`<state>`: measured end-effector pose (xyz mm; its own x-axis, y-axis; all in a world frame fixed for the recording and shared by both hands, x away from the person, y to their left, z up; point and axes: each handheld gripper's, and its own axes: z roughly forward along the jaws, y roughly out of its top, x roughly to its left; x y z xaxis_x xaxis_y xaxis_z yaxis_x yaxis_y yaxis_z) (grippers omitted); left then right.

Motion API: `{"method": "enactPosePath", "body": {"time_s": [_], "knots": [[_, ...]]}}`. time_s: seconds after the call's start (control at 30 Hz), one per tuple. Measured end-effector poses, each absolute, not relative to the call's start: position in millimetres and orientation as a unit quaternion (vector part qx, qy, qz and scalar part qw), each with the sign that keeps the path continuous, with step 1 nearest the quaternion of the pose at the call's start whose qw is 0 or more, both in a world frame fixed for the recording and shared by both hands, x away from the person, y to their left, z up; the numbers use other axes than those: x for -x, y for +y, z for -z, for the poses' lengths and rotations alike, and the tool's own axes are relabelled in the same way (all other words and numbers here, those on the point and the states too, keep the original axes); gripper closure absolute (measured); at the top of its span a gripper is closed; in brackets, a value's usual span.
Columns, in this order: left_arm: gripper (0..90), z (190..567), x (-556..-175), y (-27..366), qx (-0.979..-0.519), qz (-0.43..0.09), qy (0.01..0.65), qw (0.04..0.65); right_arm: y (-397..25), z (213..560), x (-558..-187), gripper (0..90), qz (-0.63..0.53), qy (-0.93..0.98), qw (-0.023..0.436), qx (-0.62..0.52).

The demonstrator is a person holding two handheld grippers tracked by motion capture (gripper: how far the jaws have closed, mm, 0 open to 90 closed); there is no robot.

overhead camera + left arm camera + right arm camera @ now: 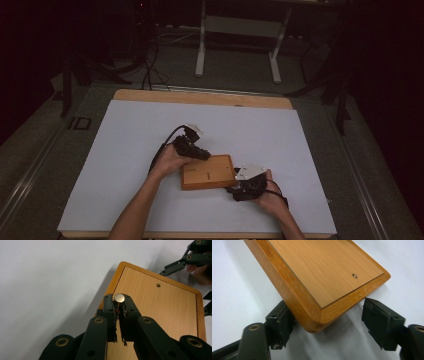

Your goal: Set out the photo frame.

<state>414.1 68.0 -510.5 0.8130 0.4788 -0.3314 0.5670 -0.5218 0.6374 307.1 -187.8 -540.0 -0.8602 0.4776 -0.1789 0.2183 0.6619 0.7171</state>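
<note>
A flat wooden board (207, 172) with a darker rim lies on the white sheet (125, 150). My left gripper (119, 301) is over the board's near-left edge, shut on a small round-headed metal pin (119, 297). A small hole (158, 285) shows in the board's face (160, 307). My right gripper (327, 315) is open and straddles a corner of the board (317, 315). Its left pad (280, 325) touches the board's side. Its right pad (382, 320) stands just off the other side. In the high view the left gripper (192, 145) is at the board's upper left and the right gripper (247, 182) at its right end.
The white sheet covers a wooden table (200, 96) whose far edge shows. Beyond it stand a white frame (240, 30) and cables (150, 65) on a dark floor. The right gripper's jaw links (185, 260) appear at the far corner of the board.
</note>
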Motion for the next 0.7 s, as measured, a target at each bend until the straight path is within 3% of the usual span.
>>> {"method": "enactPosePath", "body": {"time_s": [0.03, 0.33, 0.43, 0.7], "knots": [[84.7, 511.2, -415.5, 68.6, -0.868, 0.062, 0.303, 0.389, -189.2, 539.9, -308.3, 34.0, -0.363, 0.892, 0.186, -0.196], [84.9, 510.0, -415.3, 67.7, -0.870, 0.055, 0.301, 0.385, -187.3, 536.8, -304.5, 35.7, -0.365, 0.884, 0.222, -0.189], [85.0, 509.4, -414.3, 67.7, -0.873, 0.054, 0.297, 0.384, -188.6, 535.1, -304.1, 36.7, -0.374, 0.882, 0.216, -0.189], [85.1, 509.7, -412.7, 69.2, -0.874, 0.060, 0.290, 0.385, -183.1, 531.3, -298.5, 30.9, -0.381, 0.880, 0.231, -0.167]]}}
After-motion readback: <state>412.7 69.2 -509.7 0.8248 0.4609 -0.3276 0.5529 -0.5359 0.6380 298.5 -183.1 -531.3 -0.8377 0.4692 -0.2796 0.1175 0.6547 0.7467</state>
